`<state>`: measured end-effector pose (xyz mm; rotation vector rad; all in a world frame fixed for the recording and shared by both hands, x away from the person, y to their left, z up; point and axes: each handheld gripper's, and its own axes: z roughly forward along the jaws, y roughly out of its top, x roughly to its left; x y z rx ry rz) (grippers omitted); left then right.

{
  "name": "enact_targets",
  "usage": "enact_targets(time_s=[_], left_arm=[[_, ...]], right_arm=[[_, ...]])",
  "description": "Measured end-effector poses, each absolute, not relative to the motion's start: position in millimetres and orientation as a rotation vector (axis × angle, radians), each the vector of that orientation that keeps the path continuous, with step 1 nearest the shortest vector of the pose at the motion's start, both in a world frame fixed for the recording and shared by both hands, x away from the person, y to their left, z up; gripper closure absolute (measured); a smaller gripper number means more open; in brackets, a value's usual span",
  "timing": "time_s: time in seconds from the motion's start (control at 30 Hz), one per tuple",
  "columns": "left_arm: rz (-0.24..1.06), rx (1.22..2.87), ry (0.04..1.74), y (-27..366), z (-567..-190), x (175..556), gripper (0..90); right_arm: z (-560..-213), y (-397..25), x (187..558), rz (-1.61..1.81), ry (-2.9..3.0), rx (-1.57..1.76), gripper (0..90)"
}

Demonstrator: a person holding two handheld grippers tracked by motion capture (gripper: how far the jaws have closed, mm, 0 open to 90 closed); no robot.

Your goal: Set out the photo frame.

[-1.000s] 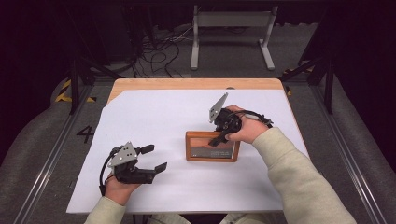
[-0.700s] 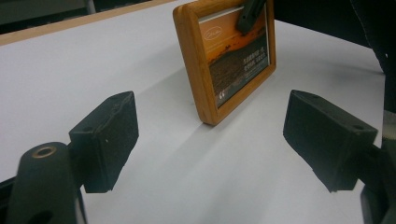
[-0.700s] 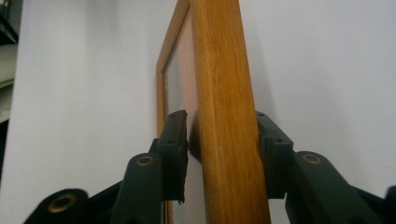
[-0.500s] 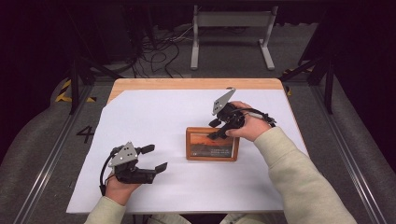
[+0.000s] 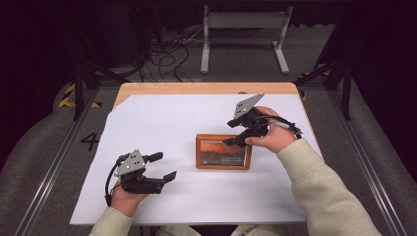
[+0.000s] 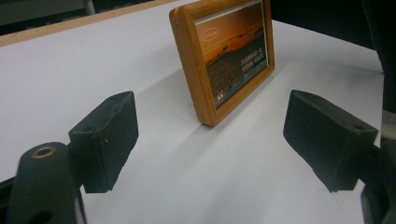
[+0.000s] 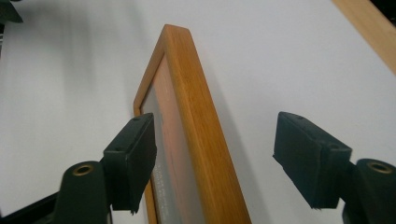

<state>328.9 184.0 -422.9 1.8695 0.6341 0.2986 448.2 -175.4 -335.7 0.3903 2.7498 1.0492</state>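
Right gripper (image 5: pixel 235 133) poised over far right corner of picture frame (image 5: pixel 223 152), jaws spread wide and clamping nothing. Seen along its own jaws, frame's wooden top edge (image 7: pixel 196 116) runs up between both pads (left pad over the glass face, right pad beyond the back side, gap showing on each side; contact cannot be told). Frame standing on white sheet (image 5: pixel 187 128) of table (image 5: pixel 196 88), slightly right of centre, tilted back, photo side facing the near edge.

Left gripper (image 5: pixel 160 167) low at near left of sheet, held in left hand (image 5: pixel 125 196), jaws likewise apart and empty. Frame well apart from it, to its right and a little farther off; in left gripper view, frame (image 6: pixel 224 56) sits ahead between the two pads, orange sunset print visible (caption text too small to read). Right hand (image 5: pixel 275 135) wrapped round right gripper's body, sleeve (image 5: pixel 319 191) coming in from near right.
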Motion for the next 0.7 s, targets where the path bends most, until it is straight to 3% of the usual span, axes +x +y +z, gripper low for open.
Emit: enact_targets(time_s=[0.7], left_arm=[[0.293, 1.845, 0.653, 184.9, -420.4, 330.9, 15.6]], right_arm=[[-317.0, -251.9, 401.1, 1.197, 2.534, 0.647, 15.7]])
